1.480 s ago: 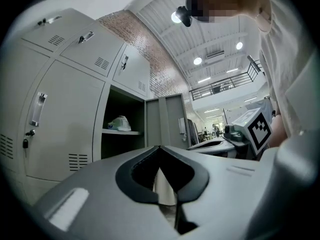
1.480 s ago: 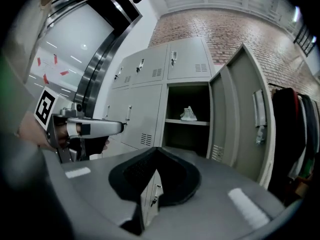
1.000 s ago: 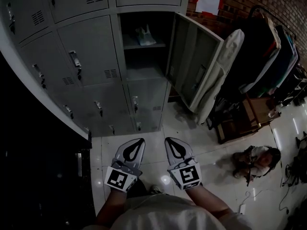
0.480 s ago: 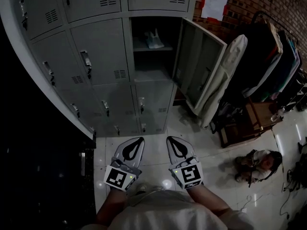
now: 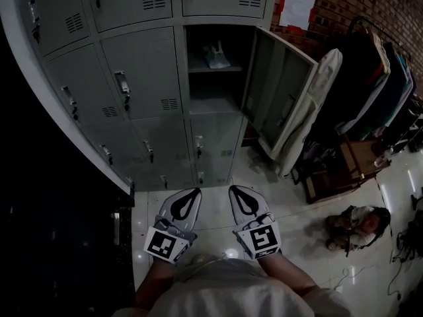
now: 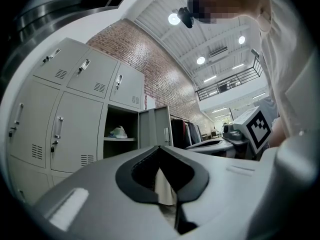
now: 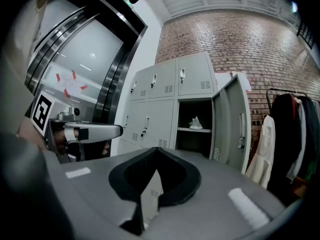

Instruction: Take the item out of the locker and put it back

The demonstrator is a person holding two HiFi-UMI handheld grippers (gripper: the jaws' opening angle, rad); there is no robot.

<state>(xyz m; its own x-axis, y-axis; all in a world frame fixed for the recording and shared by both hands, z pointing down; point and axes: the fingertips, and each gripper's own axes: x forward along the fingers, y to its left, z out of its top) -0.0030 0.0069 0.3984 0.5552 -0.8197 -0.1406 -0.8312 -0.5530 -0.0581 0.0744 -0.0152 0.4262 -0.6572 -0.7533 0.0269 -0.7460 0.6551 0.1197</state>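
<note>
A pale, crumpled item (image 5: 215,55) lies on the shelf of the open locker compartment (image 5: 213,101). The compartment's door (image 5: 281,101) is swung out to the right. The same item (image 6: 118,132) shows in the left gripper view, and small and far off as the item (image 7: 195,123) in the right gripper view. My left gripper (image 5: 190,194) and right gripper (image 5: 236,191) hang side by side low over the floor tiles, well short of the lockers. Both point toward the lockers. The jaws of each meet at the tip, with nothing between them.
Closed grey lockers (image 5: 142,65) fill the left and top. A white coat (image 5: 317,104) and a rack of dark clothes (image 5: 377,71) stand right of the door, above a low wooden stand (image 5: 340,170). A person (image 5: 357,224) sits on the floor at right. A dark wall (image 5: 59,243) is at left.
The lockers have slid slightly right and down in the head view. Both grippers stay shut, side by side, in about the same place.
</note>
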